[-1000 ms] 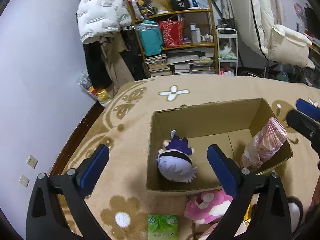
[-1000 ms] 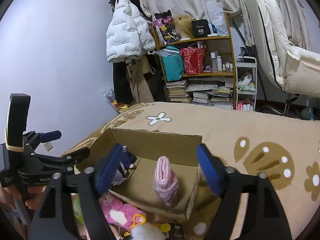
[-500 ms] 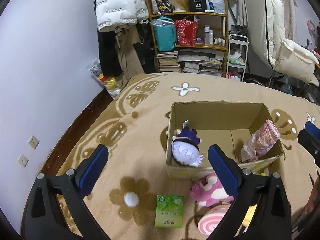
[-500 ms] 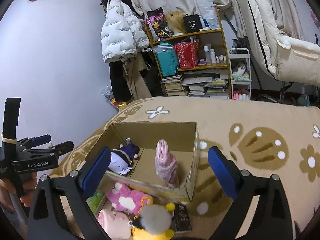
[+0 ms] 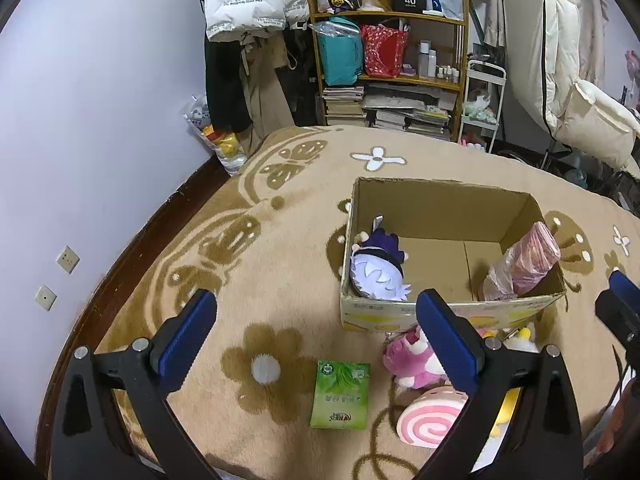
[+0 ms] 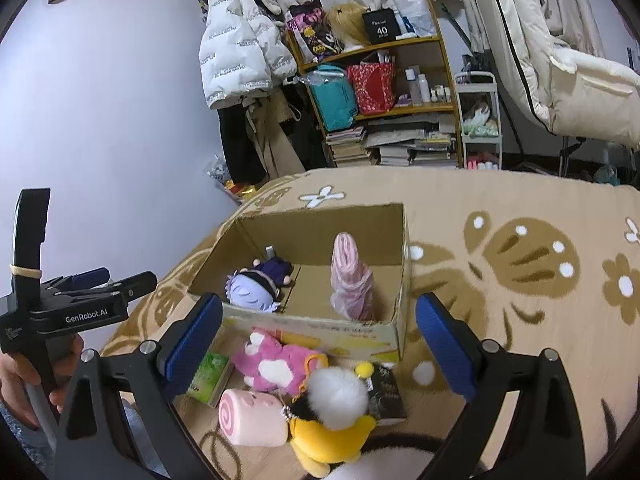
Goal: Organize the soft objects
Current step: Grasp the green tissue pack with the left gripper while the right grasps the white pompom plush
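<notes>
- Left gripper (image 5: pixel 316 334): jaws spread wide, nothing btwn them, above rug (image 5: pixel 248 240).
- Right gripper (image 6: pixel 320 332): jaws spread wide, empty, over toys in front of box (image 6: pixel 320 330).
- Box holds purple-haired doll (image 5: pixel 378 270) at left, pink wrapped roll (image 5: pixel 524 264) leaning at right.
- On rug near box front: pink plush (image 6: pixel 276 366), pink swirl roll (image 6: pixel 252 416), yellow plush (image 6: pixel 332 436), green packet (image 5: pixel 340 394).

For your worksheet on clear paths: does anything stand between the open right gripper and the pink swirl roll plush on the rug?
Nothing visible does. The right gripper hangs open above the pink swirl roll plush, which lies uncovered on the tan rug. The pink-and-white plush and yellow plush with a white pompom lie against it, crowding a grip.
</notes>
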The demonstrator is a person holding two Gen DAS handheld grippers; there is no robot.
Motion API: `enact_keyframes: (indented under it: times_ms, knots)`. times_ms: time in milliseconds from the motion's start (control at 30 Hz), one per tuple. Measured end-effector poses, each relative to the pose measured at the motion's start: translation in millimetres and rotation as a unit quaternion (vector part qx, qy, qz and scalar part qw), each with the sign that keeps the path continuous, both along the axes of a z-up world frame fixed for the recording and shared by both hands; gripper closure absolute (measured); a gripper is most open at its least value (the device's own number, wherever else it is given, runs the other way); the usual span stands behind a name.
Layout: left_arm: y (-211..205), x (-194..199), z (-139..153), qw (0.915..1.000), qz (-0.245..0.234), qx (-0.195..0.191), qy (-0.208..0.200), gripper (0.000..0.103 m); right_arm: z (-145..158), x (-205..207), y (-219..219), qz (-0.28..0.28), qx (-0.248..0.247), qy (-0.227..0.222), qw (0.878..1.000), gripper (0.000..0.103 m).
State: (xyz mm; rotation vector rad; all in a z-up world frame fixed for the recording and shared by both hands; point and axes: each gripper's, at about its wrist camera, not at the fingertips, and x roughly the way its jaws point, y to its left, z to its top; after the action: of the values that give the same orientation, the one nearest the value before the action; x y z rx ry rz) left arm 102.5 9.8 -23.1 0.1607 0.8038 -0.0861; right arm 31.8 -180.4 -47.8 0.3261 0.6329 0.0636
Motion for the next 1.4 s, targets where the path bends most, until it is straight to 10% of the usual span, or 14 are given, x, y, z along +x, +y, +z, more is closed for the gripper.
enact_keyframes:
  times_ms: [1233, 1400]
  knots:
    - [-14.7, 36.6, -110.2, 0.9866, 0.011, 0.038, 0.158, 0.004, -87.5, 36.0, 26.7, 0.054, 0.013, 0.144, 0.988, 0.002]
    - [-15.3, 39.7, -125.7, 0.9800, 0.015, 0.056, 0.190, 0.004, -94.5, 39.9, 27.5, 0.052, 0.007, 0.161, 0.986, 0.022]
